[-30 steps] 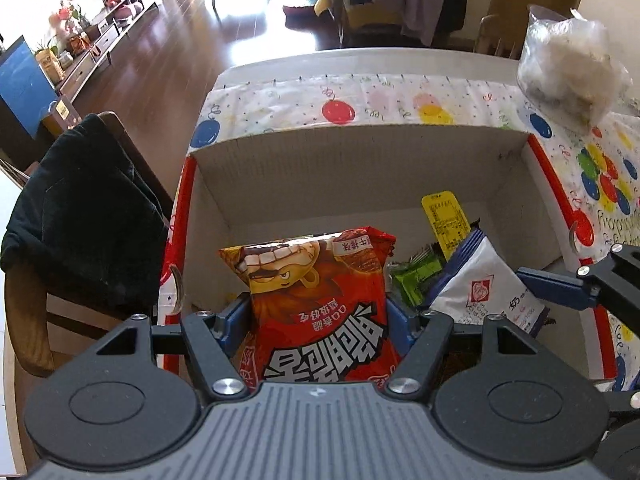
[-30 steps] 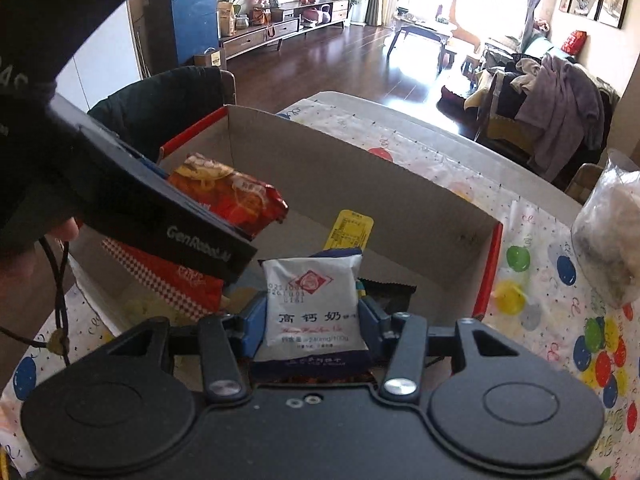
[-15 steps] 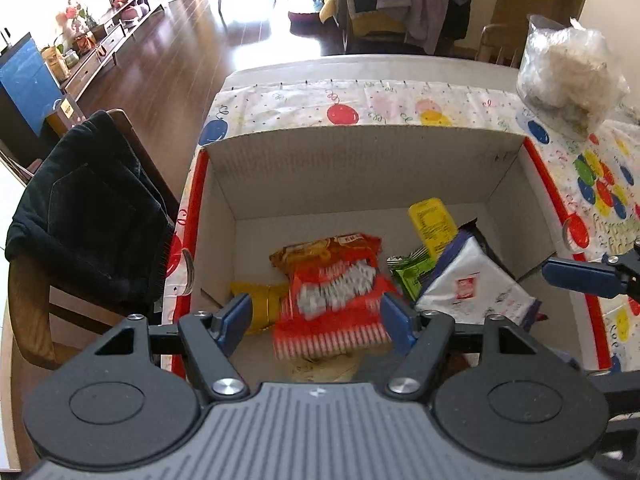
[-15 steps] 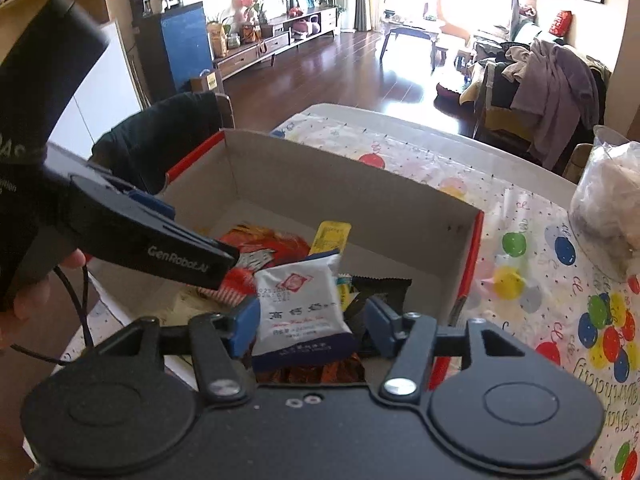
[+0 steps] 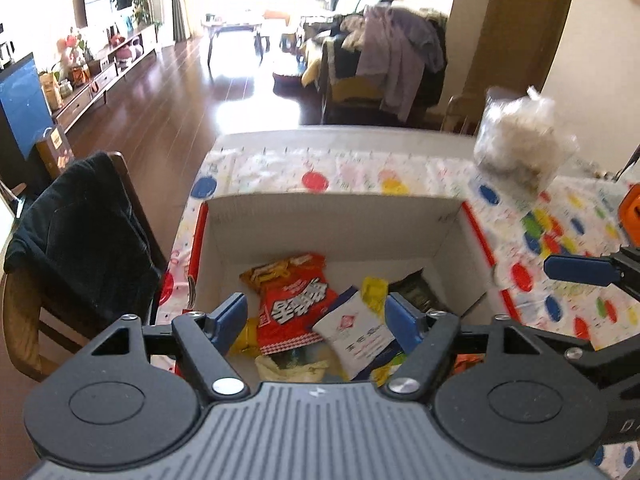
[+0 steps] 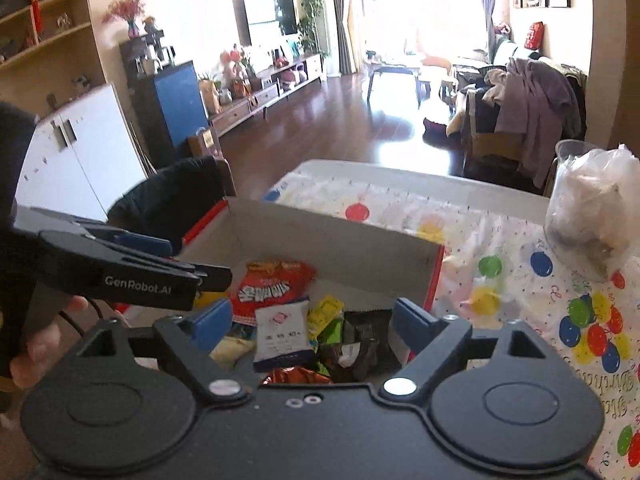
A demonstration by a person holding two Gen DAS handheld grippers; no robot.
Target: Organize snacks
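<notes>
Left wrist view: my snacks lie in the box (image 5: 332, 224).
Both hand-held grippers, left (image 5: 316, 320) and right (image 6: 310, 322), are opening, grasping nothing.

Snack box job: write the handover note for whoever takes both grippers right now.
Left gripper: jaws opening, nothing between them, above the box.
Right gripper: jaws opening, empty too.
Cardboard box on the balloon-print tablecloth holds the red snack bag, the white milk packet, yellow and dark packets.
Done: red bag and white packet lie in the box.
Left: the clear plastic bag sits outside on the table; unclear whether it belongs.
</notes>
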